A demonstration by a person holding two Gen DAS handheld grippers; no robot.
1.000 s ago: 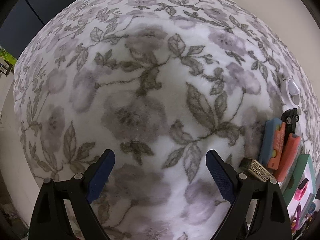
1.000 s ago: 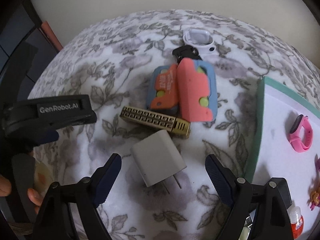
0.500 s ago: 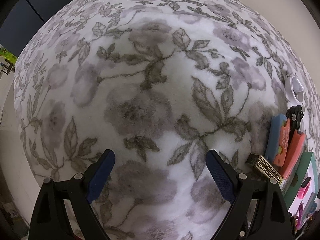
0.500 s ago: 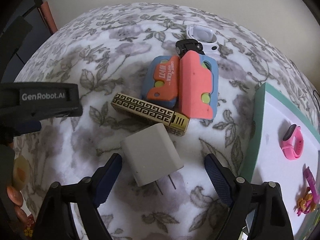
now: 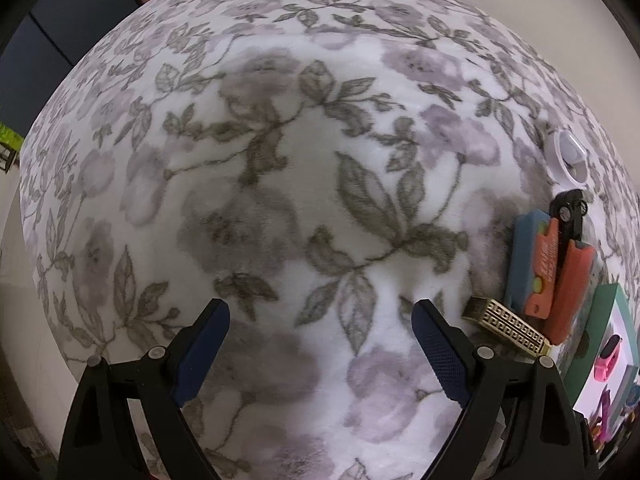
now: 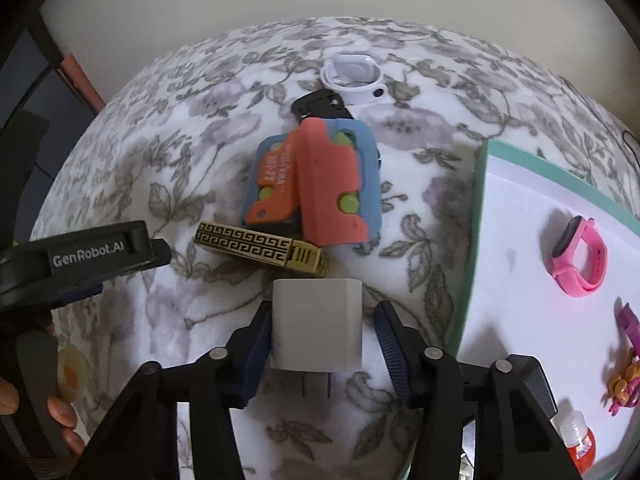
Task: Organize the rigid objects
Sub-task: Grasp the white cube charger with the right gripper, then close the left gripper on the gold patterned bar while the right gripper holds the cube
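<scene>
My right gripper (image 6: 320, 340) has closed around a white plug adapter (image 6: 317, 324) on the floral blanket (image 6: 200, 160); the left pad touches it, a small gap shows at the right pad. Beyond it lie a gold patterned lighter (image 6: 260, 249), a blue and coral toy (image 6: 320, 184), a black key fob (image 6: 320, 104) and a white case (image 6: 354, 76). My left gripper (image 5: 320, 344) is open and empty over bare blanket; the lighter (image 5: 508, 330) and the toy (image 5: 548, 264) lie to its right.
A white tray with a green rim (image 6: 478, 216) stands to the right, holding a pink watch (image 6: 578, 256), a small orange bottle (image 6: 576, 444) and small pink trinkets (image 6: 628, 368). The left gripper's body (image 6: 88, 258) shows at the left of the right wrist view.
My right gripper moved down and forward over the adapter and its jaws narrowed around it. My left gripper drifted slightly and stayed open.
</scene>
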